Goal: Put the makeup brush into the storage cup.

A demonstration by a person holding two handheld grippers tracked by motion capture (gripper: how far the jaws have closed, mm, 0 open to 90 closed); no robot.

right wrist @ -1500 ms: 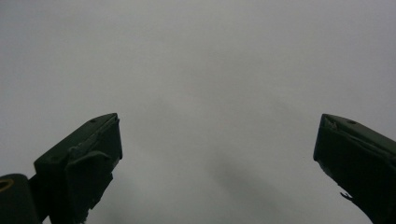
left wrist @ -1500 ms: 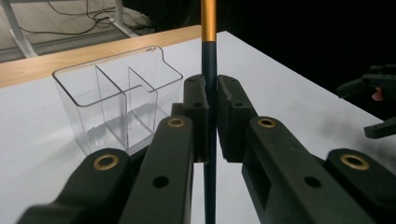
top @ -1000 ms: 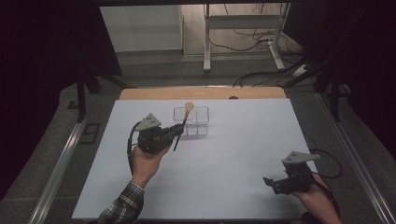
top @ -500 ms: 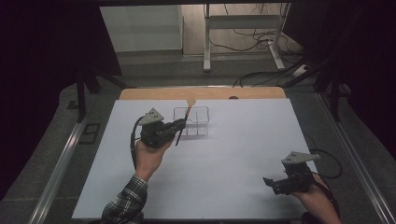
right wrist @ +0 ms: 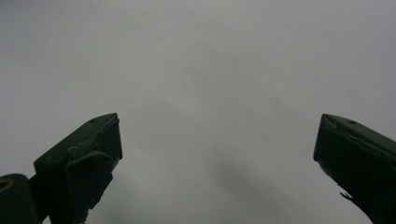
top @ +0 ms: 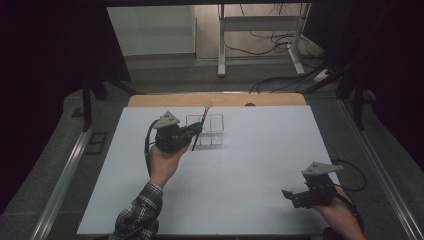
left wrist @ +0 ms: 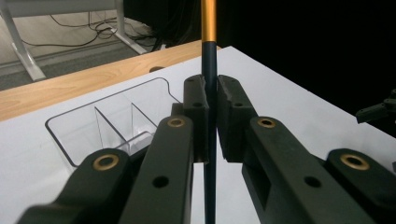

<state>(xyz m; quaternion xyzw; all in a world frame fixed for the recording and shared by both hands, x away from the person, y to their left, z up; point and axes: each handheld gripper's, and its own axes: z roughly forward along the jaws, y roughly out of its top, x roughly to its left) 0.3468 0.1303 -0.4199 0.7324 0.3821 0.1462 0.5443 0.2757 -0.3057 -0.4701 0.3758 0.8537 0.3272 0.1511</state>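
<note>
The left gripper (top: 196,131), upper left of centre, clamps a thin dark-and-orange brush (left wrist: 209,70), its lower end cut off, beside the clear plastic divided tray (top: 216,120). The right gripper (top: 289,195), lower right, gapes empty.

White-topped table (top: 240,165) with clear divided tray (top: 212,131) near far edge

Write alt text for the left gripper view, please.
The left gripper has its two black jaws shut on a thin brush handle, dark below and orange above. Behind it a clear divided tray sits on the white table.
</note>
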